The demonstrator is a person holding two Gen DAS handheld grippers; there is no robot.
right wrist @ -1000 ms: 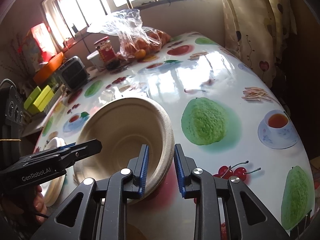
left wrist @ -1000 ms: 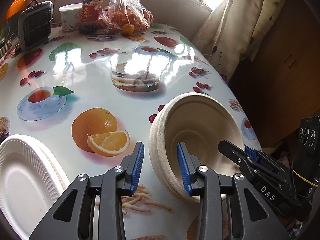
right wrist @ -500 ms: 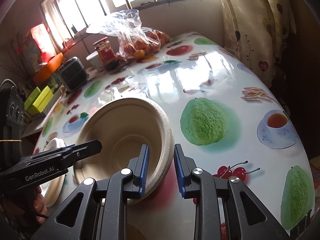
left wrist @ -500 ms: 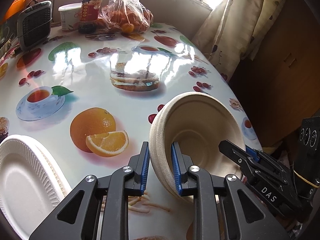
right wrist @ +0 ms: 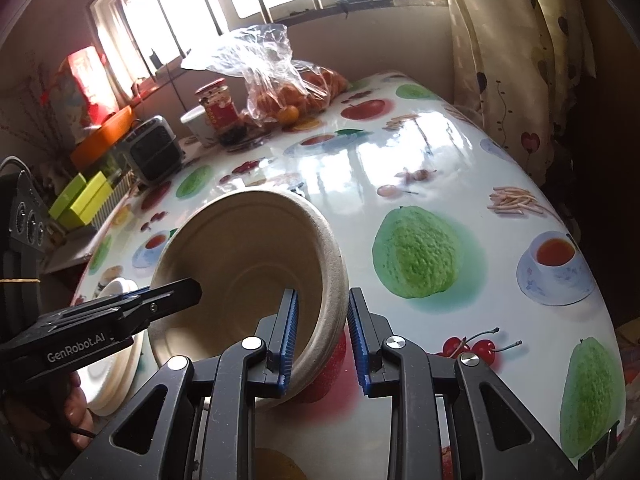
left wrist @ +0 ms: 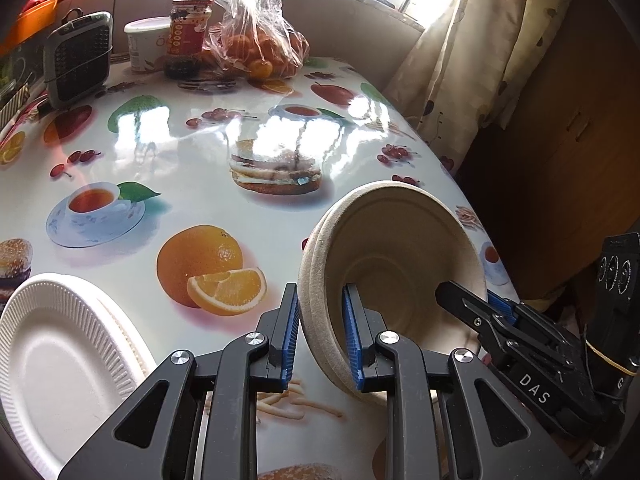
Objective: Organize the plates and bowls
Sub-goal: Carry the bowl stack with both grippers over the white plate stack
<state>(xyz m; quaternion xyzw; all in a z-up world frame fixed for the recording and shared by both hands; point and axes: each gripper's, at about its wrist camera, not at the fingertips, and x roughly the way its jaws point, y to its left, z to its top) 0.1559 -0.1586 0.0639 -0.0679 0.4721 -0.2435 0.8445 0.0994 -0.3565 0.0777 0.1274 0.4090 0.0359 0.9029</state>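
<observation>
Between the earlier frames and this one, the left gripper [left wrist: 320, 334] had narrowed its jaws from a wide spread onto the near rim of the bowls [left wrist: 394, 256], and the stack had tipped up on edge. In the left wrist view the blue pads sat one outside and one inside the wall, pinching the rim. The bowls were beige, at least two nested, with the open side turned toward the right gripper [left wrist: 476, 306], whose dark fingers reached in over the far rim.

From the right wrist view the same bowls [right wrist: 256, 264] stood tilted, mouth facing left, the lower edge down near the tabletop [right wrist: 440, 184]. The right gripper [right wrist: 322, 336] had its jaws part-spread around the rim: the left pad lay against the inside wall, while the right pad stood just clear of the outside, so it was not clamping. The left gripper [right wrist: 176, 294] showed at the left edge, poking into the bowl.

White ribbed plates [left wrist: 60, 356] lay stacked at the near left corner of the tabletop [left wrist: 168, 152], well apart from the bowls; the right wrist view caught them [right wrist: 114, 344] under the left gripper. At the far end stood a bag of oranges [left wrist: 256, 44], a red jar [left wrist: 190, 26], a white tub [left wrist: 146, 42] and a small grey heater [left wrist: 78, 60].
</observation>
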